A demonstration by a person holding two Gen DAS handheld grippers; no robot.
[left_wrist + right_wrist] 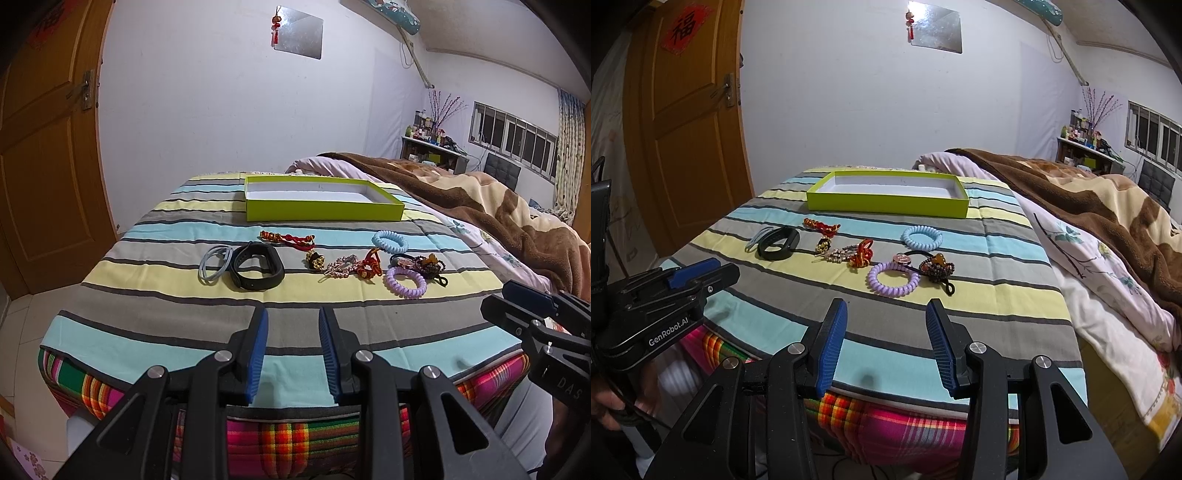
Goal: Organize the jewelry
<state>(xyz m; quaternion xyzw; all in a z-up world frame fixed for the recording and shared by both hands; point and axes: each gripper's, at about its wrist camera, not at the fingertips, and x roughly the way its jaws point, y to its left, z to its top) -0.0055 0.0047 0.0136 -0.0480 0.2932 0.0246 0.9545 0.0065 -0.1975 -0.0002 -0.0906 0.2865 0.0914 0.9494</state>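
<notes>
Both the left gripper (293, 321) and right gripper (886, 314) are held wide-jawed, empty, before jewelry scattered near the green box (321, 212).

1 green box (321, 210), 2 coil hair ties (389, 240), 1 blk wristband (257, 271), 2 red knot charms (288, 239)

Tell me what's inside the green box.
The green box shows only a bare white floor, nothing lying on it. The strip of floor just behind its near wall is hidden in both views, so something flat there would go unseen.
</notes>
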